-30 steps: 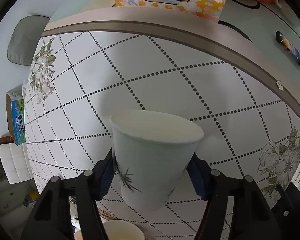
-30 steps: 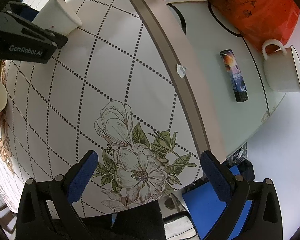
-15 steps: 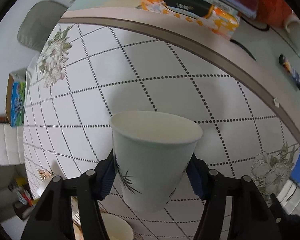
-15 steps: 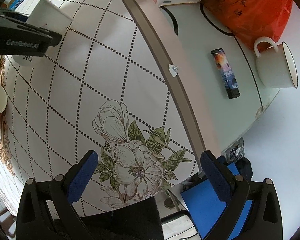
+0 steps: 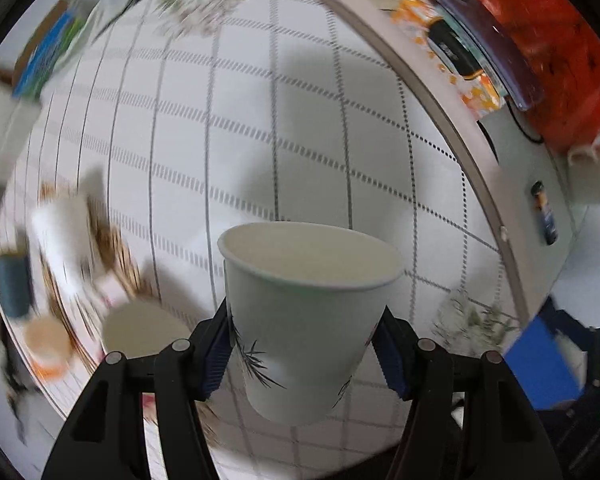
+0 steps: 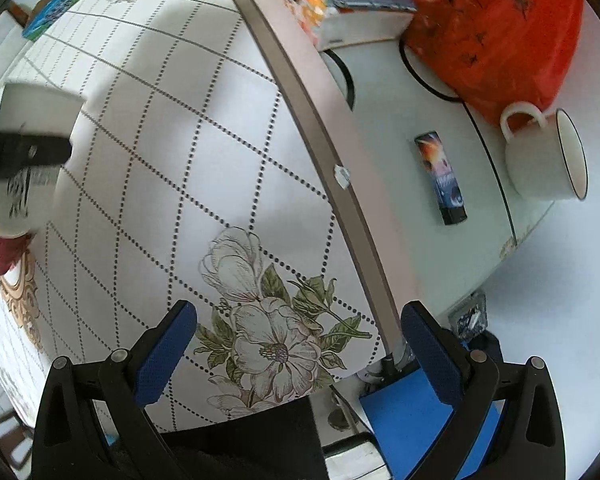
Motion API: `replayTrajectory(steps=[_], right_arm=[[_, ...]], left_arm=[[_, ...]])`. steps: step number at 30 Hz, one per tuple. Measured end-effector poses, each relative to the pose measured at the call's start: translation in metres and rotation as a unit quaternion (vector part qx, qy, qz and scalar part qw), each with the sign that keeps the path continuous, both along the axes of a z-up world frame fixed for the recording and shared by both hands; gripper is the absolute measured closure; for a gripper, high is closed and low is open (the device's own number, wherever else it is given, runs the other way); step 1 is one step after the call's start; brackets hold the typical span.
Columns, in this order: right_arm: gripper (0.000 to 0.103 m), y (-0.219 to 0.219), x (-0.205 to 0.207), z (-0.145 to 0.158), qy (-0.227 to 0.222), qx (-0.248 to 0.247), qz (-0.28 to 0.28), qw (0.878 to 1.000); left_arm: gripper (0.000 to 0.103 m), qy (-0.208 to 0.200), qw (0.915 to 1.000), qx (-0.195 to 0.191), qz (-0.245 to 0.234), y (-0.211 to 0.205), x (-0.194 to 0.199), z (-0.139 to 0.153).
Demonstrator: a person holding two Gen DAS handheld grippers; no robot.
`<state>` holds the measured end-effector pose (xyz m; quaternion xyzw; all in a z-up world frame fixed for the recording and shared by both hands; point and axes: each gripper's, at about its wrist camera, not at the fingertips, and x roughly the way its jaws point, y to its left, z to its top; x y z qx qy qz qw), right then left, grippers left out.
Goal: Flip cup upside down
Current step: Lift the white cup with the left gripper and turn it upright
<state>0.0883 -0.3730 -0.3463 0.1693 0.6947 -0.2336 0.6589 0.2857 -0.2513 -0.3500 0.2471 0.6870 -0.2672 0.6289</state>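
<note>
Pinching the white paper cup (image 5: pixel 306 320) between its blue pads, the left hand-held gripper (image 5: pixel 306 350) holds it up off the surface (image 6: pixel 188 184), mouth up and a bit tilted. Under it lies a wide bare stretch of checked cloth, running to the brown edge band (image 6: pixel 324 148). Past that band sit one mug (image 6: pixel 544 156), one red bag (image 6: pixel 496 28) and one small dark stick (image 6: pixel 442 178). The right hand-held gripper (image 6: pixel 300 354) is spread wide, holding nothing, near the surface's flowered corner
</note>
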Motion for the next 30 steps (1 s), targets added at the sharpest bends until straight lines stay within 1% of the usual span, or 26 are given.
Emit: replayTrajectory(steps=[4, 5, 7, 8, 10, 11, 13, 14, 16, 17, 19, 20, 22, 24, 27, 30], right_arm=[[0.000, 0.003, 0.004, 0.004, -0.009, 0.012, 0.024, 1.000], [0.000, 0.003, 0.004, 0.002, -0.010, 0.015, 0.032, 0.999], [0.000, 0.006, 0.006, 0.001, -0.013, 0.018, 0.048, 0.999], [0.000, 0.005, 0.008, 0.000, -0.013, 0.020, 0.057, 0.998], [0.000, 0.007, 0.008, -0.004, -0.012, 0.024, 0.073, 0.997], [0.000, 0.008, 0.010, -0.007, -0.010, 0.027, 0.082, 0.996], [0.000, 0.011, 0.012, -0.012, -0.006, 0.031, 0.098, 0.995], [0.000, 0.011, 0.013, -0.014, -0.004, 0.033, 0.106, 0.994], [0.000, 0.013, 0.014, -0.021, 0.002, 0.036, 0.121, 0.992], [0.000, 0.014, 0.015, -0.023, 0.005, 0.036, 0.128, 0.991], [0.000, 0.017, 0.019, -0.027, 0.010, 0.036, 0.139, 0.990], [0.000, 0.018, 0.021, -0.029, 0.012, 0.037, 0.143, 0.989], [0.000, 0.022, 0.021, -0.034, 0.015, 0.039, 0.152, 0.988], [0.000, 0.025, 0.024, -0.036, 0.018, 0.040, 0.158, 0.986], [0.000, 0.024, 0.028, -0.041, 0.020, 0.039, 0.164, 0.985], [0.000, 0.025, 0.028, -0.049, 0.021, 0.037, 0.165, 0.985]], left_arm=[[0.043, 0.023, 0.9972, -0.008, 0.070, 0.036, -0.016, 0.007], [0.043, 0.032, 0.9953, -0.011, 0.091, 0.040, -0.022, 0.009], [0.043, 0.051, 0.9888, -0.019, 0.139, 0.053, -0.034, 0.009], [0.043, 0.057, 0.9863, -0.020, 0.154, 0.044, -0.039, 0.011], [0.043, 0.075, 0.9781, -0.027, 0.192, 0.057, -0.049, 0.006], [0.043, 0.086, 0.9727, -0.031, 0.213, 0.066, -0.055, 0.002], [0.043, 0.108, 0.9587, -0.036, 0.261, 0.083, -0.064, -0.008], [0.043, 0.116, 0.9535, -0.036, 0.276, 0.081, -0.066, -0.008], [0.043, 0.137, 0.9361, -0.040, 0.321, 0.100, -0.078, -0.022], [0.043, 0.143, 0.9305, -0.040, 0.335, 0.106, -0.082, -0.026], [0.043, 0.143, 0.9230, -0.035, 0.355, 0.116, -0.090, -0.035], [0.043, 0.142, 0.9216, -0.033, 0.360, 0.118, -0.089, -0.038], [0.043, 0.144, 0.9152, -0.028, 0.375, 0.126, -0.096, -0.047], [0.043, 0.144, 0.9125, -0.026, 0.382, 0.128, -0.097, -0.051], [0.043, 0.138, 0.9112, -0.024, 0.387, 0.130, -0.101, -0.055], [0.042, 0.133, 0.9142, -0.022, 0.382, 0.128, -0.105, -0.058]])
